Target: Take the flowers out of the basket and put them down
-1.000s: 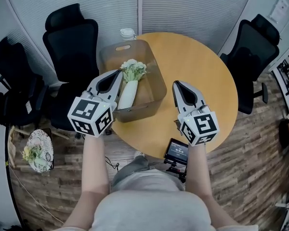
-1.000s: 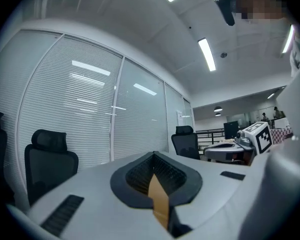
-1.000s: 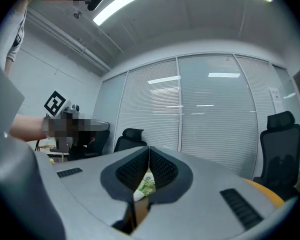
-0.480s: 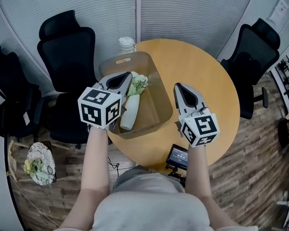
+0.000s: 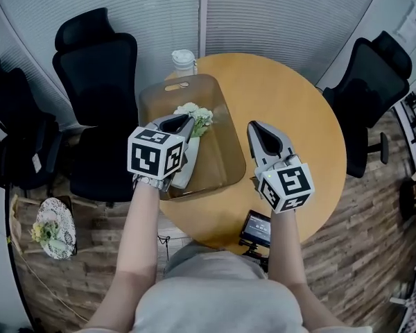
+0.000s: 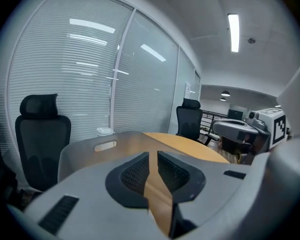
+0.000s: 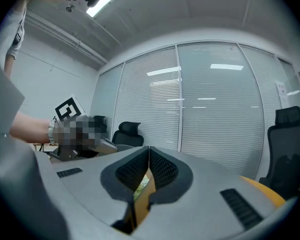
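Note:
A translucent brown basket stands on the left part of the round wooden table. In it lies a bunch of white and green flowers in a white wrap, blooms toward the far end. My left gripper hovers over the basket's near left part, tilted down, its tip just beside the blooms. Its jaws have just been opening; a narrow slit shows between the pads, with nothing in it. My right gripper is over bare table right of the basket, level and shut, empty.
A lidded white cup stands behind the basket at the table's far edge. A small device with a screen sits below the near edge. Black office chairs flank the table. More flowers lie on the floor at left.
My left gripper has moved right and down, from the basket's near left corner to over the flowers. My right gripper has shifted only a little.

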Tool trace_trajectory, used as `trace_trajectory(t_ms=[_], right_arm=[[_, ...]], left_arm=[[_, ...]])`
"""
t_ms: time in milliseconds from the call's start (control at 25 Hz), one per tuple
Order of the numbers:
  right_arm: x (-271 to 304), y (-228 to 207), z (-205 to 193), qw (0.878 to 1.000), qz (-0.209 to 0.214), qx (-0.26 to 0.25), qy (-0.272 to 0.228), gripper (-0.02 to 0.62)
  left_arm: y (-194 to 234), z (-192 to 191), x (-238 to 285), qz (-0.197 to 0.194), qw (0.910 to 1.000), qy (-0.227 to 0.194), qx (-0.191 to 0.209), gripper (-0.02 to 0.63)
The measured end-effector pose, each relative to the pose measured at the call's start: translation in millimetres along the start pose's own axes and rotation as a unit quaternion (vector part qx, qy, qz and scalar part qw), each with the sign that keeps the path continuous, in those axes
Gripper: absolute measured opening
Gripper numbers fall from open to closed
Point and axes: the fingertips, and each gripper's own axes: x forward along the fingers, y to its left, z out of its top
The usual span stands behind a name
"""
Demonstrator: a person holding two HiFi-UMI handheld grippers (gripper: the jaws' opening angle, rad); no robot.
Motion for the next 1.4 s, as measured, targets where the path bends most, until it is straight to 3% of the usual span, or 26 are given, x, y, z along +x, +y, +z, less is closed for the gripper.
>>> trace_trajectory(t_ms=[320,760,1040,1400], right_arm=[[15,-10,-9,0.999,0.031,0.015,0.002,0.025],[32,-20,-23,0.998,0.047,0.037,0.002,0.025],[40,-25,-38,0.998,0.052,0.042,0.016,0.025],[46,-28,-51,0.996,0.06,0.052,0.028,0.025]], left_arm=[[2,-44,42,-0.017,0.9943,0.099,-0.036,0.148],[13,-96,81,-0.018,0.9694,0.229,-0.087,0.256],[25,-135,97,-0.005,0.9443,0.317,-0.089,0.326],[44,-192,101,0.013,0.9074,0.403,-0.12,0.342]])
